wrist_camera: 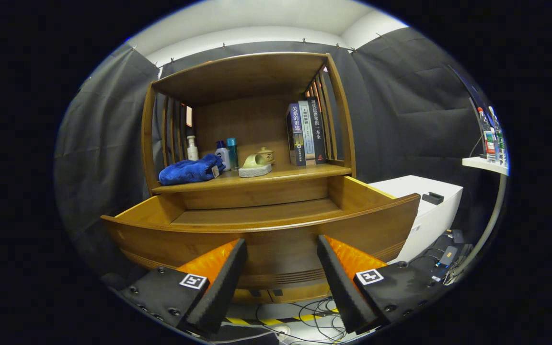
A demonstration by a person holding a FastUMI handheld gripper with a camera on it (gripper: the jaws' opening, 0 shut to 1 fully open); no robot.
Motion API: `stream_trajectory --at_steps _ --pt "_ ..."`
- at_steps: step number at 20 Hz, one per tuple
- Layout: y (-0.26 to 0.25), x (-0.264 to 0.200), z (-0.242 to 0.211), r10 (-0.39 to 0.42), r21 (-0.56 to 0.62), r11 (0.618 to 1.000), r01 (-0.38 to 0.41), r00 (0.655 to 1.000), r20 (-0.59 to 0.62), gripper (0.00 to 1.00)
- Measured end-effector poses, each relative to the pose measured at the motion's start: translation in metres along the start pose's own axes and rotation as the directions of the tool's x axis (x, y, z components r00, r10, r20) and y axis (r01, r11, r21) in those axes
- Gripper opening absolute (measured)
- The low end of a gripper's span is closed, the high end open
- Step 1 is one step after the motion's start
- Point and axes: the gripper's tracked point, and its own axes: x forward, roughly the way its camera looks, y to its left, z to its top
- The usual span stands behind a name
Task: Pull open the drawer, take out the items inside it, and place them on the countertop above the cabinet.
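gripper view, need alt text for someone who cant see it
The gripper is open with nothing between its fingers, just in front of a wooden cabinet's pulled-out drawer, whose visible floor looks bare. On the countertop above lie a blue cloth, small bottles, a green ceramic piece and upright books.

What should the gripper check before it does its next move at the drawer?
1. Drawer pulled open: ok.
2. Gripper open and holding nothing: ok.
3. Fingers apart, just in front of the drawer's front panel, not touching it: ok.
4. Visible drawer floor bare, nothing left to grab: cannot tell, the front panel hides part of it.
5. Blue cloth on the countertop: ok.
6. Free countertop space beside the books: ok.
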Motion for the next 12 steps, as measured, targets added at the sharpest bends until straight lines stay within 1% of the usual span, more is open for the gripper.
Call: stream_trajectory --at_steps 4,6,9,12 --pt "-0.001 0.004 -0.001 0.008 0.043 0.999 -0.008 1.0 -0.001 0.97" --pt "-0.006 0.01 0.001 -0.006 0.04 0.999 0.006 1.0 -0.001 0.97" --pt "-0.004 0.022 0.004 0.014 0.019 1.0 -0.014 1.0 -0.012 0.97" --pt "-0.003 0.034 0.006 0.017 0.036 0.999 -0.016 1.0 -0.022 0.97"
